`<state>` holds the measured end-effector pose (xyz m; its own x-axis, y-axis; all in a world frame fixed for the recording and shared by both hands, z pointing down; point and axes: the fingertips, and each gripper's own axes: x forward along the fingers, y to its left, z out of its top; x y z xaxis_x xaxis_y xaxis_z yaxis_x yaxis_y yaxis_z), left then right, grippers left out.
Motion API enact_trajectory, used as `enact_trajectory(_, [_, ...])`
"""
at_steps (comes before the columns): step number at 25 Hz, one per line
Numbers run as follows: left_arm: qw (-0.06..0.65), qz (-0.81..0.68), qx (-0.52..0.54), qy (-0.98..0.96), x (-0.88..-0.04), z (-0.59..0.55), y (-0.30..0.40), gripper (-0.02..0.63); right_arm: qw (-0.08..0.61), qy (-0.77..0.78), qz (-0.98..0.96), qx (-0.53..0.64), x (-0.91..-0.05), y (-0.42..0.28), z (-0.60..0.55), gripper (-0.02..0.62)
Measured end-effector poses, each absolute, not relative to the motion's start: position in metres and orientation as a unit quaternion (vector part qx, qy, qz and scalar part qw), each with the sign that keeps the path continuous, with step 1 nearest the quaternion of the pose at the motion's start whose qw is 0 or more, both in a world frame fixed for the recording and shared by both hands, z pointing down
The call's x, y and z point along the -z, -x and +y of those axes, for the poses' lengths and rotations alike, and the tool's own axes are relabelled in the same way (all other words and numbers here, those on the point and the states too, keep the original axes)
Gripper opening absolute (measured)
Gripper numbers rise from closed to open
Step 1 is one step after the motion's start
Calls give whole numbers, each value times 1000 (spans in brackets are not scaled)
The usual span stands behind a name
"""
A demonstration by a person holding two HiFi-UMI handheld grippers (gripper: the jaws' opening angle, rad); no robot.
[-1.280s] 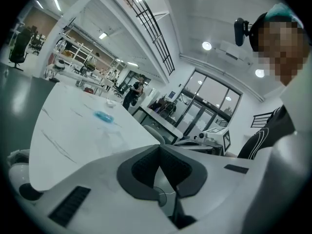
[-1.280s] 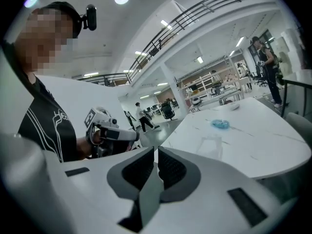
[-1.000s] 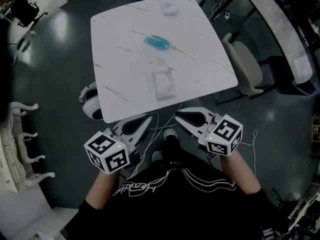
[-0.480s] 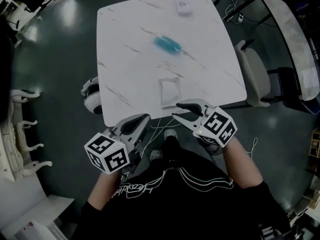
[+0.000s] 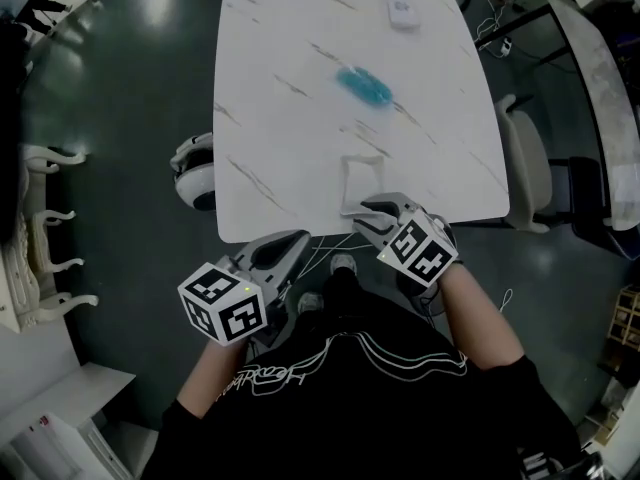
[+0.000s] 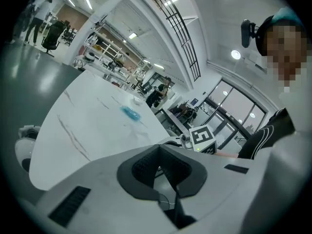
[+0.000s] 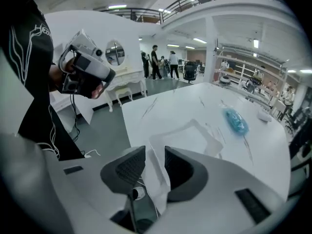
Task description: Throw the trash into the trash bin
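At tabletop (image 5: pixel 290 58) near edge | right gripper (image 5: pixel 363 211) part-open, jaws just been opening, white wrapper (image 5: pixel 362 178) edge between | left gripper (image 5: pixel 298 240) closed, empty | risk: shallow pinch lets thin wrapper slip.

white marble table (image 5: pixel 285 133), beige chair (image 5: pixel 526 173), grey floor (image 5: pixel 110 98)

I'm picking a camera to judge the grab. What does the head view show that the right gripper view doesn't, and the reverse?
Head view only: the white domed trash bin on the floor, left of the white marble-patterned table. Right gripper view only: the right claw with its jaws apart, having just been opening, and a corner of the flat clear plastic wrapper between them, not pinched. Both views: the table, the flat wrapper near its front edge, and the crumpled blue wrapper farther back.
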<state>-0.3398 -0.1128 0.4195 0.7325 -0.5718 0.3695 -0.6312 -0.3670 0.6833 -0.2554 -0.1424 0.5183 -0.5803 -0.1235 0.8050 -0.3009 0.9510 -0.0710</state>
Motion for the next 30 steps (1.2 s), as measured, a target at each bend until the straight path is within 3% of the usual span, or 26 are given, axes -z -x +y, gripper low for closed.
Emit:
enact_trajectory(9, [458, -380, -3, -804, -423, -97, 358, 6, 508, -102, -855, -25, -546, 254, -140, 78])
enact_trajectory(25, [454, -429, -1, -781, -419, -53, 400, 6, 520, -129, -844, 13, -551, 255, -147, 37])
enact_trajectory(30, [442, -437, -1, -783, -409, -42, 412, 6, 484, -171, -858, 33, -518, 268, -152, 33])
